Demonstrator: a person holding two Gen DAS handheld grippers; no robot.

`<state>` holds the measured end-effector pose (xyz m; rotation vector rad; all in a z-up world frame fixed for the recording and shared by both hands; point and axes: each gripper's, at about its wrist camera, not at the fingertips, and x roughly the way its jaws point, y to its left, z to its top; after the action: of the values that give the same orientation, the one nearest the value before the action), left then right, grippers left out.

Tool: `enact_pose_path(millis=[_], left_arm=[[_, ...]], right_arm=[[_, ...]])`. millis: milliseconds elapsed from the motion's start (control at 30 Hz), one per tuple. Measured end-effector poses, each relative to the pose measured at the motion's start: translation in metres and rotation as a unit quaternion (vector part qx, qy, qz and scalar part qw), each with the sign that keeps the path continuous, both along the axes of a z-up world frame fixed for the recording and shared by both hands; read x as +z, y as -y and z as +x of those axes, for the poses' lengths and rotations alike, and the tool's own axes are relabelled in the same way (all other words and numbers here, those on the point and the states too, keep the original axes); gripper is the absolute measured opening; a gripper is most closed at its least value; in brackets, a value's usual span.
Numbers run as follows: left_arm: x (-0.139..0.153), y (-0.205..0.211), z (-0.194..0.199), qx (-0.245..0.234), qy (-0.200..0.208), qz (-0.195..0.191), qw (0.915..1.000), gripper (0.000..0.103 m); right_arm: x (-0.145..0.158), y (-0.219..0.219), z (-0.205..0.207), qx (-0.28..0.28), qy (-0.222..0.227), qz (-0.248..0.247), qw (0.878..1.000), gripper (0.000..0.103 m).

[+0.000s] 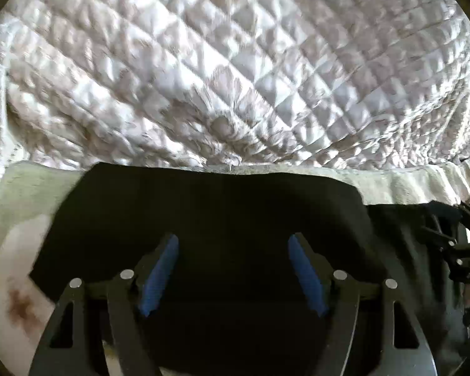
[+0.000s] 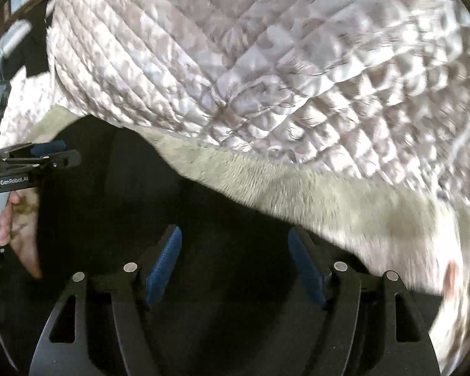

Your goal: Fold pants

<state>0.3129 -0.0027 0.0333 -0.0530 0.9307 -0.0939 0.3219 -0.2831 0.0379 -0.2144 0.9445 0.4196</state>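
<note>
A quilted white bedspread [image 1: 235,62] fills the view from nine to three o'clock. A pale fleece blanket [image 1: 391,185] lies below it, under black pants [image 1: 222,206] spread flat at six o'clock. The left gripper [image 1: 233,275] and the right gripper [image 2: 235,269] hang over the pants, blue pads [image 1: 159,275] apart, nothing clamped between them
</note>
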Motion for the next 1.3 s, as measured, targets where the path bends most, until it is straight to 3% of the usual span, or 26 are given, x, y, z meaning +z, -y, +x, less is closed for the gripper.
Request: enact_pose_path(millis=[100,167,233,267,300,367,500,700,867,933,1033,1067,1133,1167,1200,1233,1300], left_arm=[[-0.019,0.008,0.008,-0.009,-0.020,0.014,0.9997,0.075],[-0.022,0.009,0.002,-0.010,0.001,0.018,0.9998,0.075],[-0.025,0.013,-0.001,-0.024,0.008,0.017,0.9995,0.055],[-0.025,0.017,-0.002,-0.040,0.005,-0.001,0.9992,0.028],[-0.024,0.023,-0.004,-0.049,0.005,-0.003,0.9988,0.012],[-0.019,0.035,-0.007,-0.055,0.009,0.028,0.9980,0.003],[0.009,0.020,-0.035,-0.038,0.031,-0.004,0.9988,0.002],[0.063,-0.007,-0.148,-0.038,0.099,-0.048,0.9932,0.002],[0.050,-0.004,-0.241,-0.047,0.081,-0.066,0.9934,0.002],[0.026,-0.003,-0.266,-0.047,0.040,-0.066,0.9959,0.003],[-0.004,-0.002,-0.291,-0.039,-0.017,-0.059,0.9973,0.003],[-0.007,-0.003,-0.298,-0.040,-0.026,-0.057,0.9972,0.003],[0.000,-0.008,-0.309,-0.036,-0.024,-0.058,0.9974,0.004],[0.006,-0.009,-0.311,-0.035,-0.021,-0.055,0.9977,0.005],[0.011,-0.011,-0.313,-0.029,-0.015,-0.051,0.9982,0.008],[0.020,-0.013,-0.312,-0.023,-0.007,-0.050,0.9985,0.012],[0.033,-0.011,-0.305,-0.017,0.010,-0.053,0.9984,0.049]], right_arm=[[-0.023,-0.005,0.022,0.004,-0.039,-0.017,0.999,0.071],[-0.031,-0.010,0.020,0.007,-0.029,-0.032,0.999,0.070],[-0.033,-0.017,0.012,0.020,-0.018,-0.050,0.998,0.042],[-0.032,-0.019,0.008,0.026,-0.013,-0.049,0.998,0.010],[-0.031,-0.021,0.004,0.027,-0.016,-0.046,0.998,0.010],[-0.027,-0.025,-0.003,0.020,-0.006,-0.059,0.998,0.010],[0.016,-0.022,-0.040,0.023,0.038,-0.028,0.999,0.010],[0.079,0.007,-0.147,0.022,0.096,0.047,0.994,0.009],[0.057,0.017,-0.253,-0.001,0.065,0.077,0.995,0.009],[0.025,0.024,-0.290,-0.024,0.015,0.092,0.995,0.009],[-0.017,0.034,-0.313,-0.052,-0.060,0.104,0.991,0.009],[-0.017,0.041,-0.322,-0.067,-0.055,0.125,0.988,0.011],[-0.009,0.054,-0.335,-0.089,-0.051,0.155,0.983,0.024],[-0.004,0.060,-0.339,-0.101,-0.044,0.162,0.981,0.036],[0.002,0.068,-0.344,-0.114,-0.036,0.173,0.978,0.045],[0.007,0.075,-0.347,-0.124,-0.029,0.183,0.975,0.048],[0.012,0.091,-0.351,-0.152,-0.018,0.197,0.968,0.050]])
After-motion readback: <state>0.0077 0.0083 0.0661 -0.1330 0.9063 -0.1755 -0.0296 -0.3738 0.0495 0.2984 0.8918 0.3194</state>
